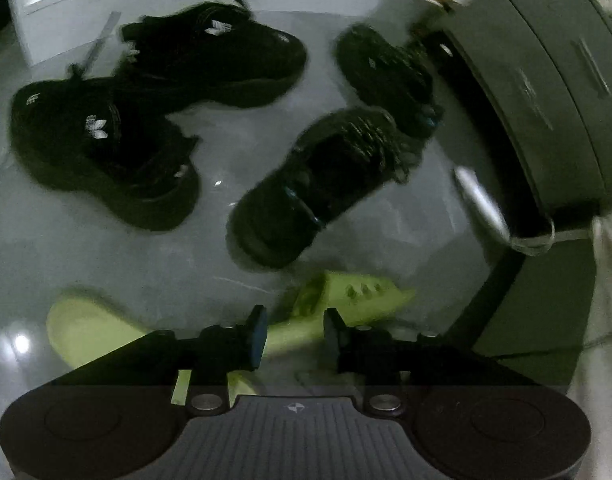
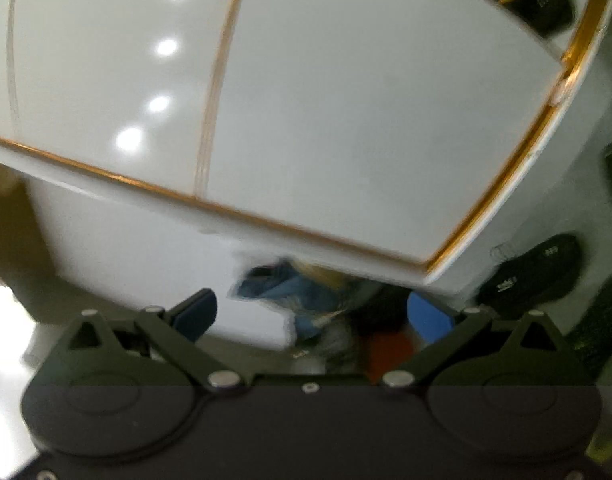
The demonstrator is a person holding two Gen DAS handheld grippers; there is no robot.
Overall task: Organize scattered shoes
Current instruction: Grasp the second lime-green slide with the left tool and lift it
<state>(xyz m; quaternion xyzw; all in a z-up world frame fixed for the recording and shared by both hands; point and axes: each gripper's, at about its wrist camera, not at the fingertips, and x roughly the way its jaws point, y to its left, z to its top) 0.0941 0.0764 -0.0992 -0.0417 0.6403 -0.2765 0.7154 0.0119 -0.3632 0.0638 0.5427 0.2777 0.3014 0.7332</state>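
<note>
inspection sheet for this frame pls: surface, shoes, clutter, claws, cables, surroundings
Surface: glossy pale grey floor, light glare, bare between shoes.
Job's things: two black chunky sneakers with white trefoil logos, touching; two black strappy sandals, scattered; pale green foam slide just ahead of the left claw.
Clutter: nothing seen.
Claws: left claw open, fingers astride the slide, contact unclear; right claw open, empty.
Cables: nothing seen.
Surroundings: white gold-trimmed cabinet; grey drawer unit; blurred blue items under the cabinet, unidentifiable.
</note>
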